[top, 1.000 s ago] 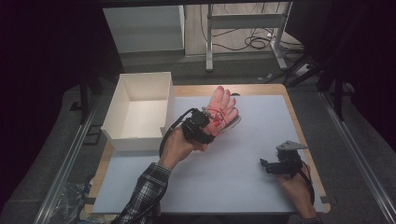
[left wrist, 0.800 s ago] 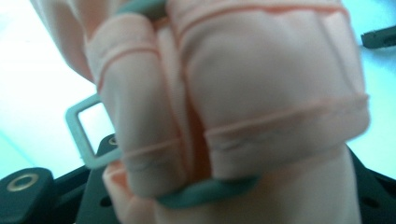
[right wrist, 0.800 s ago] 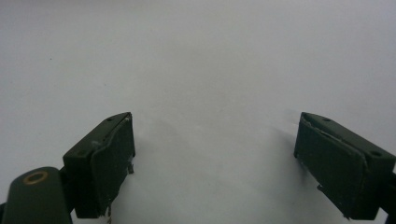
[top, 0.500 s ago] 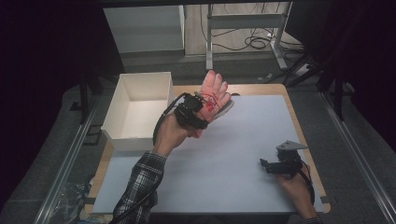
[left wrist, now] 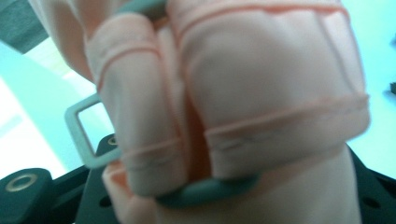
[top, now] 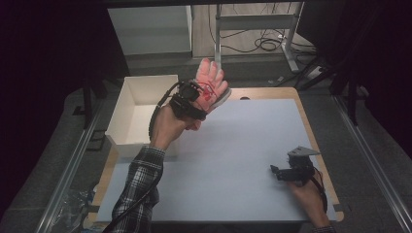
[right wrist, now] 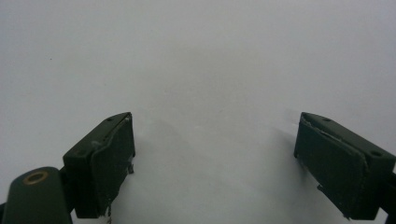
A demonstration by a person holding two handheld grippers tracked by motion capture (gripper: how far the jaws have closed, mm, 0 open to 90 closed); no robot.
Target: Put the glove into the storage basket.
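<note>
Two hands work over a wide table (top: 311,116) covered by a pale sheet (top: 233,160), and that sheet takes up most of what I can see from above. At the table's far left corner stands a white open box (top: 138,109), its inside bare as far as I can tell. A plaid sleeve (top: 138,189) reaches up from the near edge.

Next in size is the pink glove (top: 211,83), marked with red, raised above the table's far edge just beside the box's right wall. The left gripper (top: 190,99) has it pinched: in the left gripper view the pink fabric (left wrist: 261,93) bunches right up against the camera, with a grey ring (left wrist: 205,193) and a pale square buckle (left wrist: 84,133) caught among the folds, and the jaws themselves are mostly hidden behind it.

Smallest, the right gripper (top: 282,172) rests low near the table's near right corner, well apart from the glove. Its jaws stand spread wide over bare sheet (right wrist: 210,70), with nothing between them.
</note>
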